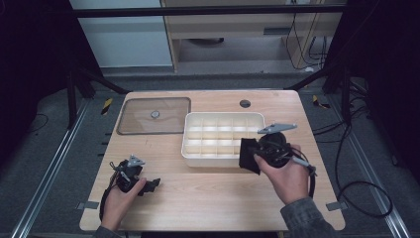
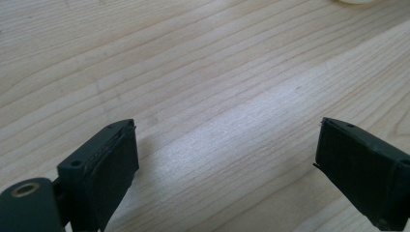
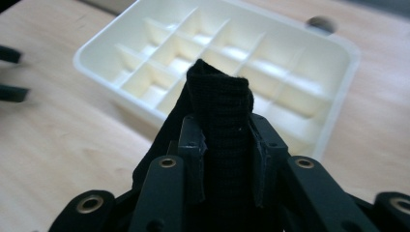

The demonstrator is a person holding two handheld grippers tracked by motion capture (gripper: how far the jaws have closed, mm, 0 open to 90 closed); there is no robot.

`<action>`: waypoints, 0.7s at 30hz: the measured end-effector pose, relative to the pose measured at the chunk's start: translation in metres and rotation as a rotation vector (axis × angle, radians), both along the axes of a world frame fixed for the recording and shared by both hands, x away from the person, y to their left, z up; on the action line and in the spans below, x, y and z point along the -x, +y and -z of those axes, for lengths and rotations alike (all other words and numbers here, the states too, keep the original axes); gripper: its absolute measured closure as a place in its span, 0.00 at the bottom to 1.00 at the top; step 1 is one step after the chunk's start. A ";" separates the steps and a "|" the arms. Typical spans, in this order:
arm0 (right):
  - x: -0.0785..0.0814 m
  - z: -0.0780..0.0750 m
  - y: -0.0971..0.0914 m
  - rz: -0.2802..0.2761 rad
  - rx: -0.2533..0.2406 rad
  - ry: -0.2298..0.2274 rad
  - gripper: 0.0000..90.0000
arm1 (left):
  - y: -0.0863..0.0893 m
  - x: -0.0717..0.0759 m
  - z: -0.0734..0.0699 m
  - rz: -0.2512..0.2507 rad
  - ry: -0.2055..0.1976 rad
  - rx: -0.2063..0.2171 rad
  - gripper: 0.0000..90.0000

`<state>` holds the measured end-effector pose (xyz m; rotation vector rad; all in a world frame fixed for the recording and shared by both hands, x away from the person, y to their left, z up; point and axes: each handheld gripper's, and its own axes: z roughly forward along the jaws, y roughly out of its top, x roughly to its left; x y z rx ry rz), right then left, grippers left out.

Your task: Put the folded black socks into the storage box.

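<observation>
The right tool (image 1: 253,154) is clamped on a folded black cloth (image 3: 220,104), its 2 jaws pressing the fabric from both sides, and holds it above the near right corner of the white divided tray (image 1: 194,120). The tray sits at mid-bench (image 1: 208,198), beside a clear lid (image 1: 153,115) lying flat at the far left. The left tool (image 1: 151,184) rests low over bare wood near the front left, jaws wide apart with nothing between them.

floor: grey carpet (image 1: 44,163) | furniture: light wooden table (image 1: 208,193), wooden cabinet (image 1: 237,25) behind | sides: dark curtains (image 1: 29,49) | cables (image 1: 356,163) at right
</observation>
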<state>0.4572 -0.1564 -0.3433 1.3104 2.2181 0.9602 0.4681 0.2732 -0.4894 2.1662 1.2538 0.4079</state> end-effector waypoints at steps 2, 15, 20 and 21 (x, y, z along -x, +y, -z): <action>-0.005 -0.008 -0.007 0.017 0.014 -0.018 0.79 | 0.002 0.000 0.000 -0.002 0.002 0.000 0.08; -0.033 -0.035 -0.020 0.063 0.152 -0.090 0.78 | 0.010 -0.002 0.001 -0.021 0.013 0.018 0.09; -0.036 -0.040 -0.019 0.060 0.153 -0.099 0.78 | 0.013 -0.002 0.001 -0.030 0.009 0.023 0.08; -0.037 -0.042 -0.019 0.058 0.154 -0.098 0.78 | 0.014 -0.002 0.002 -0.032 0.007 0.024 0.07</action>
